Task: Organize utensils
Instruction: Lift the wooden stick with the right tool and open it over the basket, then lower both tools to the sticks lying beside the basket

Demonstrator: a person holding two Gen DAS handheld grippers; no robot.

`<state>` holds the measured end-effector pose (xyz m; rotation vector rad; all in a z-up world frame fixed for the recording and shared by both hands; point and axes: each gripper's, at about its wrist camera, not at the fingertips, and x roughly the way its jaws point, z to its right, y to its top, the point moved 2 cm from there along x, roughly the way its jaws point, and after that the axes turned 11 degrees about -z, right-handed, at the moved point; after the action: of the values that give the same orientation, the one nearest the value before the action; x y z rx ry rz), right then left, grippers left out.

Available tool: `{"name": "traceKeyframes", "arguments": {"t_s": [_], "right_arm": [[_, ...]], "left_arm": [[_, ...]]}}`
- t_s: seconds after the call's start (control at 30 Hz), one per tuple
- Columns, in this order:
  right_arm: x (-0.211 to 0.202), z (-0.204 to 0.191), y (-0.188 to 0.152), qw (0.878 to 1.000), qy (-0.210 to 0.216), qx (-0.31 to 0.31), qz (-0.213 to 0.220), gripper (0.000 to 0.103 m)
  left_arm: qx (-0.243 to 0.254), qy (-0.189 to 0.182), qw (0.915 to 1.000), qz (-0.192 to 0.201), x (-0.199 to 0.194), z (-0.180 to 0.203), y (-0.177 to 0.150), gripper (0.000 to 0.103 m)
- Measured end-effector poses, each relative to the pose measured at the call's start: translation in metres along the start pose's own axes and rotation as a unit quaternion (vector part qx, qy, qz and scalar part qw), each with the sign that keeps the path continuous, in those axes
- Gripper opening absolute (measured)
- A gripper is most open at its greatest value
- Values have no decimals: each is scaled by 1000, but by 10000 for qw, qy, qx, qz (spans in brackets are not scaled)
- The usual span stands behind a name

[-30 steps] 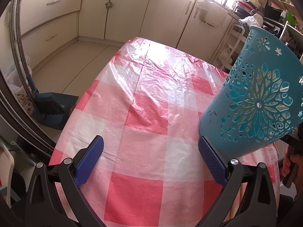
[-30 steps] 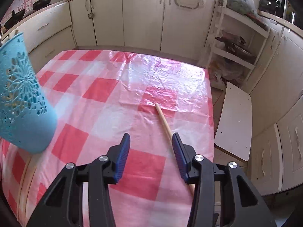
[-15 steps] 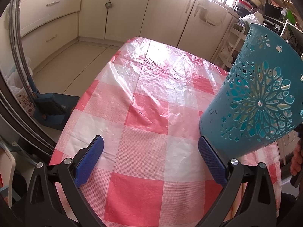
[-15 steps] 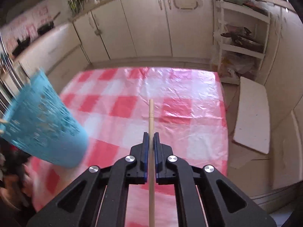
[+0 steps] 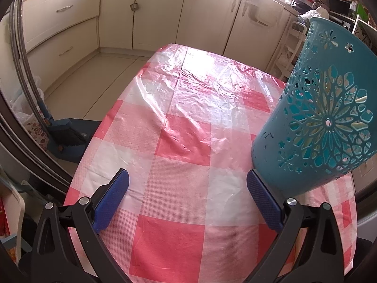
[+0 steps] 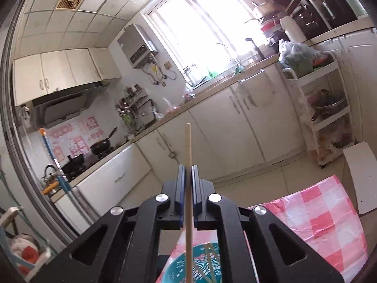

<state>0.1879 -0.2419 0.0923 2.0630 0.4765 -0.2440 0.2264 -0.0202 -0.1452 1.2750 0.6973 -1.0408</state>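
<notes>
Left wrist view: my left tool point(image 5: 187, 197) is hovering over the counter point(image 5: 179, 146) with its red-and-white check cloth, blue pads point(image 5: 113, 198) spread wide, nothing sitting between them. The teal basket point(image 5: 315, 118) is standing at the right side of the counter, tilted, its base just beside my right-hand pad; pale sticks are showing through the cut-out wall, can't tell what they are. Right wrist view: my right tool point(image 6: 188, 184) is pinching a thin wooden stick point(image 6: 188, 146) between pressed-together pads, the stick running lengthwise through the grip and poking out in front toward the kitchen cabinets. Basket's open top point(image 6: 200, 261) is showing below the tool, with the stick's lower part passing over it. Counter corner is lying at lower right.
</notes>
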Motion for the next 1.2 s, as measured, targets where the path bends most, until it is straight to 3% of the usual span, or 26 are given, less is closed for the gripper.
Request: {"name": "traceKeyframes", "arguments": {"t_s": [0.13,0.27,0.4,0.6,0.67,0.77,0.83,0.93,1.13,1.2], "right_arm": [[24,11,-28,9991,-361,101,-203,7],[25,7,-54,9966,-484,-342,-571,8],[7,4,-66,9936,-543,-717,-690,24],[-49,-1,-105,9882,-742,-1082,-795,35],[-56,5,-131,9818,-916,-1185,-1169,35],[-46,25,-179,9633,-1171,-1152,-2123,34],[-35,40,-203,9514,-1253,-969,-2641,28],[-23,53,-218,9415,-1406,-822,-2950,27],[-9,54,-227,9297,-1616,-1132,-3109,26],[-7,50,-232,9239,-1746,-1346,-3128,17]], "left_arm": [[1,-2,10000,1,0,0,0,95],[1,-7,10000,3,0,2,0,95],[-5,-17,10000,5,-1,2,0,95],[6,5,10000,-2,0,2,1,95],[7,8,10000,-2,0,2,1,95],[6,6,10000,-2,-1,2,1,95],[-2,-9,10000,2,-1,1,1,95],[-23,-52,10000,15,-2,0,1,95],[-1,-7,10000,1,-1,-1,0,95],[9,27,10000,0,-2,0,0,95]]}}
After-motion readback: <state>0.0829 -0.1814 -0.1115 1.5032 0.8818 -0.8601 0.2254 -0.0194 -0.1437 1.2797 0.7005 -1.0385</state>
